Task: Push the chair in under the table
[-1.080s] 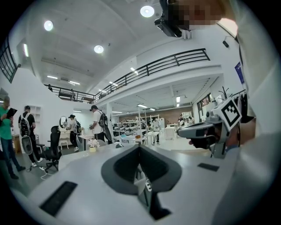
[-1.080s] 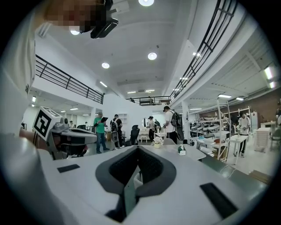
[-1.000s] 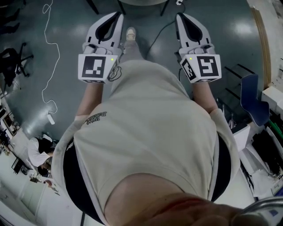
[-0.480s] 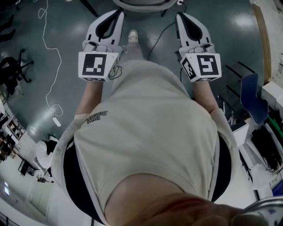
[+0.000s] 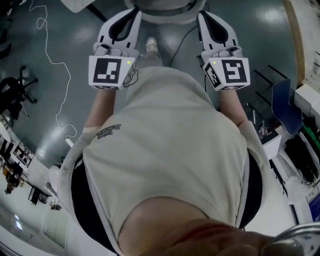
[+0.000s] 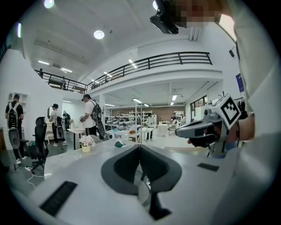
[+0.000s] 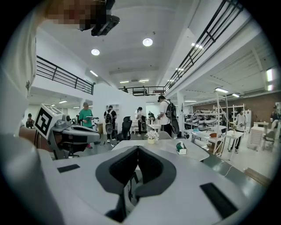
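Here, in the head view, we look steeply down over a person's beige cotton shirt point(image 5: 165, 150) to a dark glossy floor point(image 5: 80, 45). The white plastic left gripper point(image 5: 134, 14) and the white plastic right gripper point(image 5: 202, 15) reach side by side toward the far edge, each with a black-and-white marker cube at its near end. Between their tips, at the far edge, lies what we take to be the pale grey rounded chair point(image 5: 165, 6), mostly cut off. We cannot tell whether the tips touch it.

In the left gripper view, the tongs are pressed together with nothing between them. Beyond them stands the white smooth-topped table point(image 6: 101, 150), carrying a small pot of white flowers point(image 6: 86, 142).

In the right gripper view, the tongs are likewise closed and empty. The same table lies beyond them, slightly to the right.

We judge the step in hand to be the approach. The next move calls for both closed tips to meet the chair back evenly, then a level push toward the table so the chair runs straight.
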`<move>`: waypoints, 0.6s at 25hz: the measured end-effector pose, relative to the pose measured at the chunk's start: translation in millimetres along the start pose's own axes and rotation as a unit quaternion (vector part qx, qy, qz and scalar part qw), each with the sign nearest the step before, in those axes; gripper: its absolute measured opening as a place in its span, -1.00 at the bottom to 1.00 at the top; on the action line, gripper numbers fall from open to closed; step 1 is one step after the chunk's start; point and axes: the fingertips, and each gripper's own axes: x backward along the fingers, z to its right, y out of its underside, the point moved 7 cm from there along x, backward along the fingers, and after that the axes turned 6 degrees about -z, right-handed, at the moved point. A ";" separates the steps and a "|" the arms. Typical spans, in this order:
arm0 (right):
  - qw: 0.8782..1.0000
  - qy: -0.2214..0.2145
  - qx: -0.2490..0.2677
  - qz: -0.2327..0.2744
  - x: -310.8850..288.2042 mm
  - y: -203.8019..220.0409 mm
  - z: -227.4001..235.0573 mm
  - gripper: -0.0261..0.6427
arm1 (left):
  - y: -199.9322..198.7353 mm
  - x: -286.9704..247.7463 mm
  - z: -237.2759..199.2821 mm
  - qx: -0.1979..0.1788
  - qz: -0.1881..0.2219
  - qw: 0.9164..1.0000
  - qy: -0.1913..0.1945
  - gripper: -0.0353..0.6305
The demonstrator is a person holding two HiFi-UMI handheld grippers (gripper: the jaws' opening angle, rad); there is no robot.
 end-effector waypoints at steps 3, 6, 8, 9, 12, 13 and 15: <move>1.000 0.008 0.004 -0.003 -21.5 -9.2 0.7 -0.89 | -2.5 -11.7 -22.4 -0.004 0.002 1.000 0.010 -0.86; 1.000 0.020 0.008 -0.008 -35.9 -17.9 7.3 -0.89 | -7.4 -22.0 -37.0 -0.005 0.003 1.000 0.022 -0.86; 0.999 0.029 0.010 -0.010 -44.1 -22.2 12.0 -0.89 | -8.6 -28.4 -45.5 -0.010 0.003 0.999 0.031 -0.86; 0.999 0.033 0.009 -0.010 -48.0 -24.0 13.9 -0.89 | -8.8 -31.7 -49.7 -0.013 0.002 0.999 0.034 -0.86; 0.999 0.040 0.006 -0.010 -57.1 -27.9 19.1 -0.89 | -10.0 -41.9 -60.1 -0.016 0.000 0.999 0.040 -0.86; 0.999 0.041 0.007 -0.011 -58.1 -28.8 22.0 -0.89 | -11.6 -45.6 -61.0 -0.016 0.000 0.999 0.040 -0.86; 0.999 0.040 0.008 -0.012 -57.4 -30.8 30.0 -0.89 | -16.1 -52.7 -58.6 -0.016 0.000 0.999 0.041 -0.86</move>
